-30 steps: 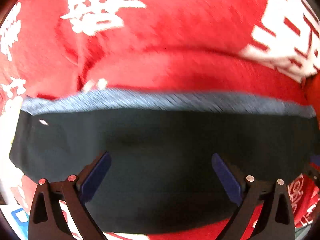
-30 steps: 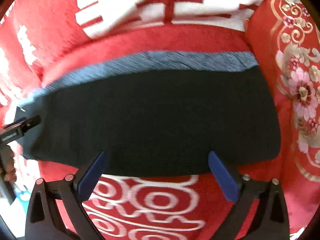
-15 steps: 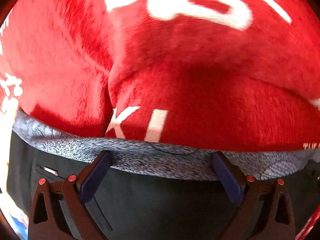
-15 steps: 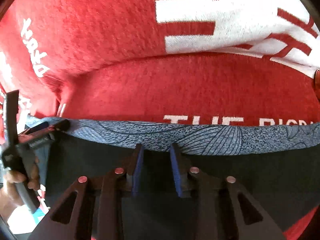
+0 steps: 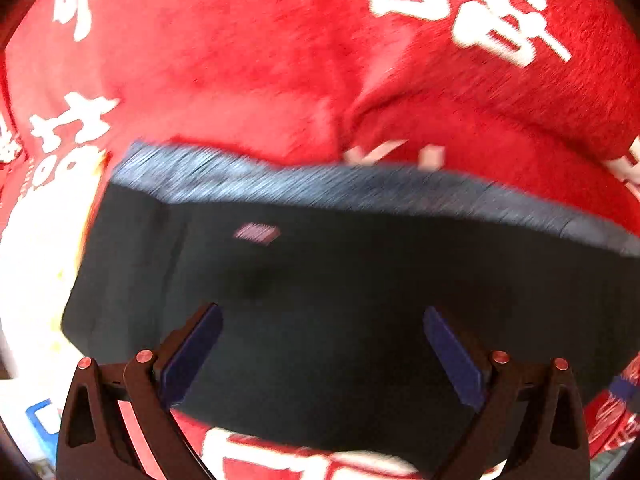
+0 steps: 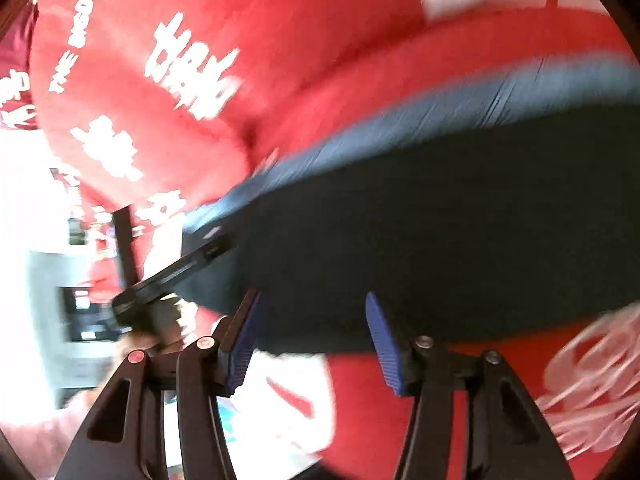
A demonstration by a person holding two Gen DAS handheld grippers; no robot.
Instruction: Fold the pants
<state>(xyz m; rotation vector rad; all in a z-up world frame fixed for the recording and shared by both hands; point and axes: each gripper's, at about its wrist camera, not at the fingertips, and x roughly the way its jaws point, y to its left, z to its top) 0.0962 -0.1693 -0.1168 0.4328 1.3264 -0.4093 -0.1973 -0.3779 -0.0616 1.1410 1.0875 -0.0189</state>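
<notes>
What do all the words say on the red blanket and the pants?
"THE BIGDAY": small white print on the red blanket, right wrist view.
Large white characters on the blanket: too blurred to read.
Small pink tag on the black pants: too blurred to read.

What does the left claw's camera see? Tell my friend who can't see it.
Dark folded pants with a gray-blue waistband lie on a red blanket with white writing. The left claw is open above them, holding nothing.
</notes>
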